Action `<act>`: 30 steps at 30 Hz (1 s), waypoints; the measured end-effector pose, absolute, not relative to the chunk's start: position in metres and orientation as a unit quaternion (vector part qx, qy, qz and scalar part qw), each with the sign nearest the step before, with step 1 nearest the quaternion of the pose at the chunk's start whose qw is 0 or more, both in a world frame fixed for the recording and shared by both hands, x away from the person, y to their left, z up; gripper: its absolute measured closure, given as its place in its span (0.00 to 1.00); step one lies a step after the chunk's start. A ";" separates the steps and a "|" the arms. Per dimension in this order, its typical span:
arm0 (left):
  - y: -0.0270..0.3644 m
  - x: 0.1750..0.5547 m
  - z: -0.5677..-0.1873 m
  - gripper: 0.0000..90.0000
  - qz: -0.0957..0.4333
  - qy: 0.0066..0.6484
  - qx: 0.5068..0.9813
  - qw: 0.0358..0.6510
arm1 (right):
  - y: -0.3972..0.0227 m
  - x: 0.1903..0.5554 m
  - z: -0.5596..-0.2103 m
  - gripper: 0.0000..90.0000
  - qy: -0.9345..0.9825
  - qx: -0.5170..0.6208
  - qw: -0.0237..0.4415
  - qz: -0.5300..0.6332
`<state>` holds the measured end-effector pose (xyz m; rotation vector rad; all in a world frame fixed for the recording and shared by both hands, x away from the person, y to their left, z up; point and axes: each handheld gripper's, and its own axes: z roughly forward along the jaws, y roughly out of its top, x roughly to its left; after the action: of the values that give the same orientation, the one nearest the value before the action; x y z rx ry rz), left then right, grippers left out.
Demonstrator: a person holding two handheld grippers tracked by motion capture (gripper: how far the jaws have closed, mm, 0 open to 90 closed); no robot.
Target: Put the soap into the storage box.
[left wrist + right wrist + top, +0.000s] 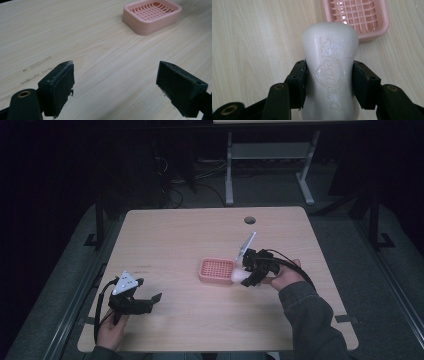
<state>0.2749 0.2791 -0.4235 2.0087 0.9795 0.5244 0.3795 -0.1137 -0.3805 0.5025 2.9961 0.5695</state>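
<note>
One soap bar (329,65), one soap dish (216,270) (pink), one table (190,235).

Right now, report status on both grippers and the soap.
Right gripper shut on soap bar, held at the pink soap dish. Left gripper open, empty, over bare table. Dish empty, nothing in the way.

The soap dish (216,270) sits mid-table (190,235), the soap bar (238,275) just right of it, above the tabletop

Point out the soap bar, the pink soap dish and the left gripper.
soap bar (329,72), right gripper view, embossed face.
pink soap dish (140,27), left gripper view, near wall.
left gripper (115,87), left gripper view, midway between fingertips.
</note>
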 end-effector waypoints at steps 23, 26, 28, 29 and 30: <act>0.277 0.275 -0.425 0.16 0.205 0.383 0.806 0.402 | -0.091 0.397 -0.367 0.54 0.969 0.148 0.032 0.196; 0.279 0.275 -0.425 0.16 0.207 0.382 0.806 0.402 | -0.088 0.399 -0.366 0.54 0.968 0.148 0.031 0.199; 0.279 0.275 -0.425 0.16 0.208 0.384 0.804 0.403 | -0.087 0.401 -0.366 0.54 0.968 0.148 0.030 0.202; 0.279 0.275 -0.425 0.16 0.208 0.385 0.804 0.404 | -0.086 0.402 -0.366 0.54 0.969 0.147 0.032 0.197; 0.279 0.275 -0.425 0.16 0.208 0.384 0.804 0.404 | -0.084 0.403 -0.366 0.54 0.969 0.147 0.033 0.194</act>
<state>0.2748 0.2788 -0.4247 2.0301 0.9706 0.5257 0.4027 -0.0841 -0.3656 0.4539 2.9830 0.5977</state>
